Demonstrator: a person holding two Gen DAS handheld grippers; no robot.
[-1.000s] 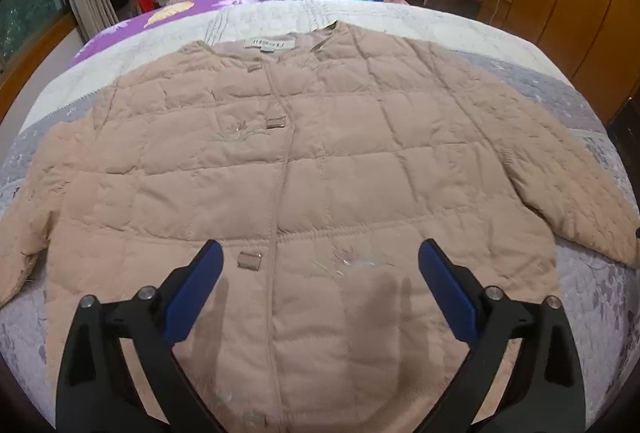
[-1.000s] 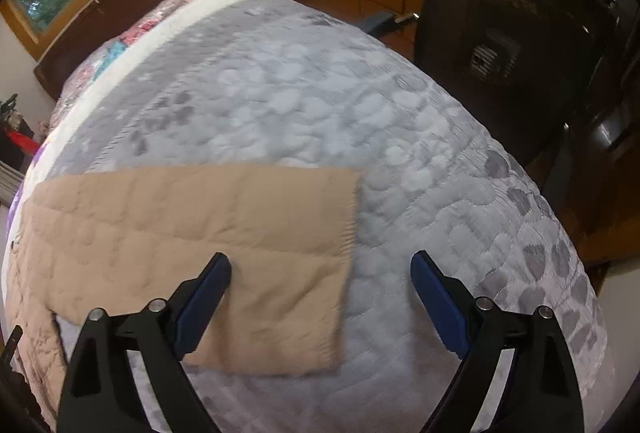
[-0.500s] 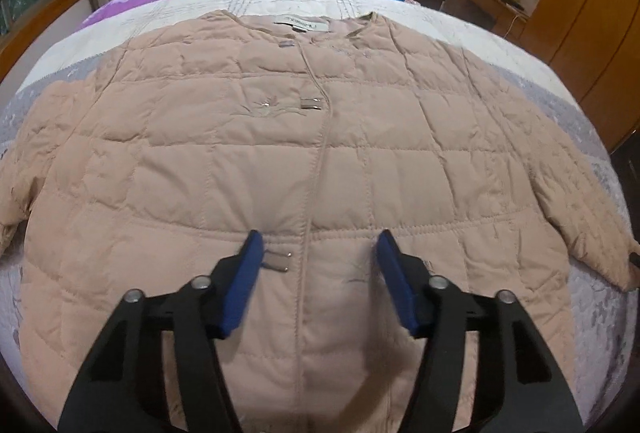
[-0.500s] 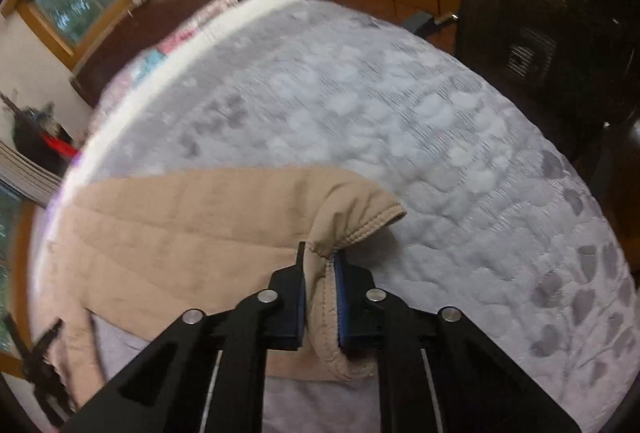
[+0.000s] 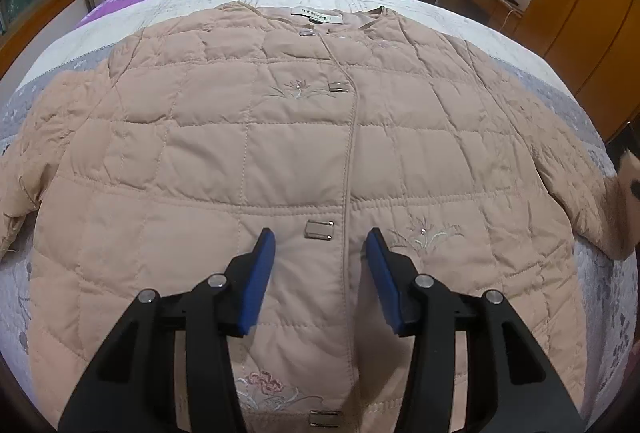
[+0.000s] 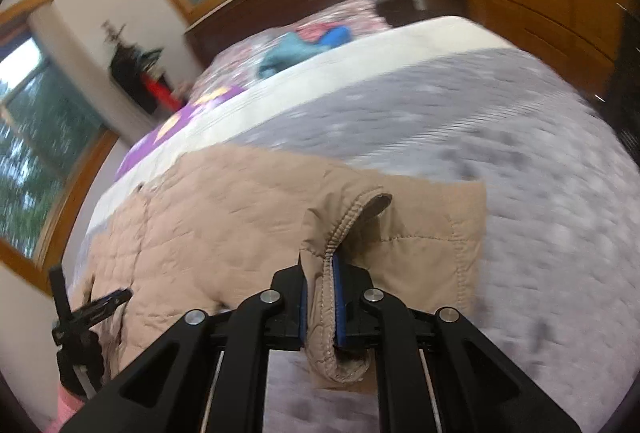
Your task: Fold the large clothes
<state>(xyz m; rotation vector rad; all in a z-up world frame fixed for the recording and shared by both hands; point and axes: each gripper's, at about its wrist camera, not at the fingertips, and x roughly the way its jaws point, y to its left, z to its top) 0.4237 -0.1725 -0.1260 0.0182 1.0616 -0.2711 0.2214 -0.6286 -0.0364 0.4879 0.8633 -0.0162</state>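
The right gripper [image 6: 320, 297] pinched the beige quilted jacket's [image 5: 248, 153] sleeve cuff [image 6: 340, 229]; the left gripper [image 5: 320, 253] hung half-open above its front

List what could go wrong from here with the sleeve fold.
1. The right hand-held gripper pinches only the ribbed cuff edge of the beige quilted jacket, so the cuff may slip out.
2. The open left hand-held gripper hovers without pinning the jacket body, so pulling the sleeve might drag it across the grey quilted bedspread.
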